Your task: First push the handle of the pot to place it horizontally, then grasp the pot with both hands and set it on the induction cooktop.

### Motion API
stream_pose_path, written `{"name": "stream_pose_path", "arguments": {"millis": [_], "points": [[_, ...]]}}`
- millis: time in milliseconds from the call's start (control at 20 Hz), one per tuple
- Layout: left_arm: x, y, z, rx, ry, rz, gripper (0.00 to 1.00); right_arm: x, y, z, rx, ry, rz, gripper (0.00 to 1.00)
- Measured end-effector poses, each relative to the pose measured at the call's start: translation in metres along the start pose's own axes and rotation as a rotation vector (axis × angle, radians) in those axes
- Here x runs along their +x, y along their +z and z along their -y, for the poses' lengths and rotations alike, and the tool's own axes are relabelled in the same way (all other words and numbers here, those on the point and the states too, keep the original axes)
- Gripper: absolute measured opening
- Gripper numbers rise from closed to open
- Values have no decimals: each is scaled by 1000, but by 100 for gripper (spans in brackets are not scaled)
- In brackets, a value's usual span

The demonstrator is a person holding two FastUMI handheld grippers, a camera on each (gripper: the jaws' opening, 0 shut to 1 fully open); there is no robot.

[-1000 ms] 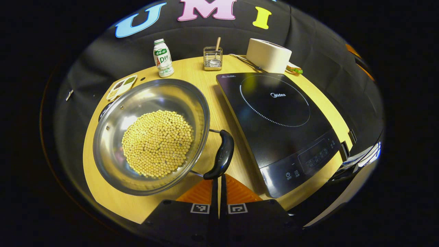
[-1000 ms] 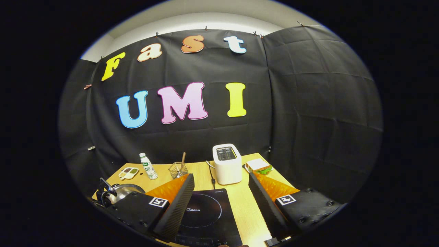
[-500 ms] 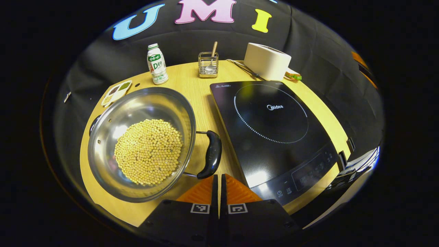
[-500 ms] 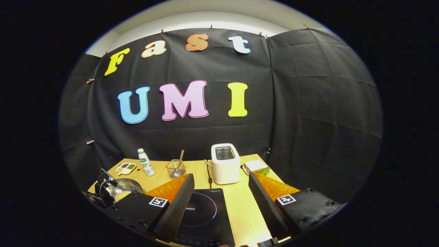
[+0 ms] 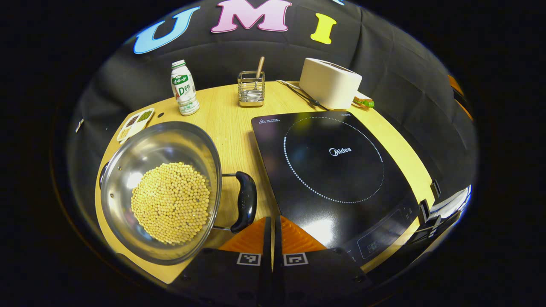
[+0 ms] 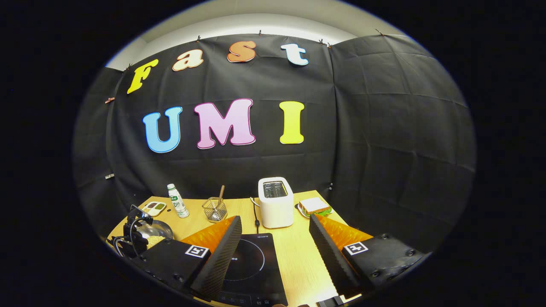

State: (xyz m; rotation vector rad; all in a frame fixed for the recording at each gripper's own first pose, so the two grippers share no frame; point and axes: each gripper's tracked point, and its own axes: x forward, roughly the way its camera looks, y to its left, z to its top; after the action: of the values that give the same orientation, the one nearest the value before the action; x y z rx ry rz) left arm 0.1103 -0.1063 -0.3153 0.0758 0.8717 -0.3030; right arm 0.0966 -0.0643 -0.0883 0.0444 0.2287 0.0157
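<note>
A steel pot full of yellow beans sits on the left of the wooden table. Its black side handle points toward the black induction cooktop, and a second handle sticks out on the far side. My left gripper is shut with nothing in it, its tips just right of the black handle's near end. In the right gripper view my right gripper hangs open above the cooktop. The pot lies low on the left, behind the other gripper.
Along the table's back edge stand a small bottle, a wire holder with a spoon, a white toaster with its cord, and a sandwich. A small divided dish lies behind the pot.
My left gripper, still shut, has come off the black handle's end and shifted right of it; pot and handle sit farther left in its view. The right gripper stays open, almost still.
</note>
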Motion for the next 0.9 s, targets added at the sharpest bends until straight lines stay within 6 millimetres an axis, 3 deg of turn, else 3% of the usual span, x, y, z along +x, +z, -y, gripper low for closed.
{"name": "stream_pose_path", "arguments": {"millis": [700, 900], "points": [[32, 44, -16, 4, 2, 52, 5, 2, -4, 0, -39, -17, -13, 99], [30, 51, -17, -19, -3, 72, 5, 2, -4, -7, -44, -16, -19, 99]]}}
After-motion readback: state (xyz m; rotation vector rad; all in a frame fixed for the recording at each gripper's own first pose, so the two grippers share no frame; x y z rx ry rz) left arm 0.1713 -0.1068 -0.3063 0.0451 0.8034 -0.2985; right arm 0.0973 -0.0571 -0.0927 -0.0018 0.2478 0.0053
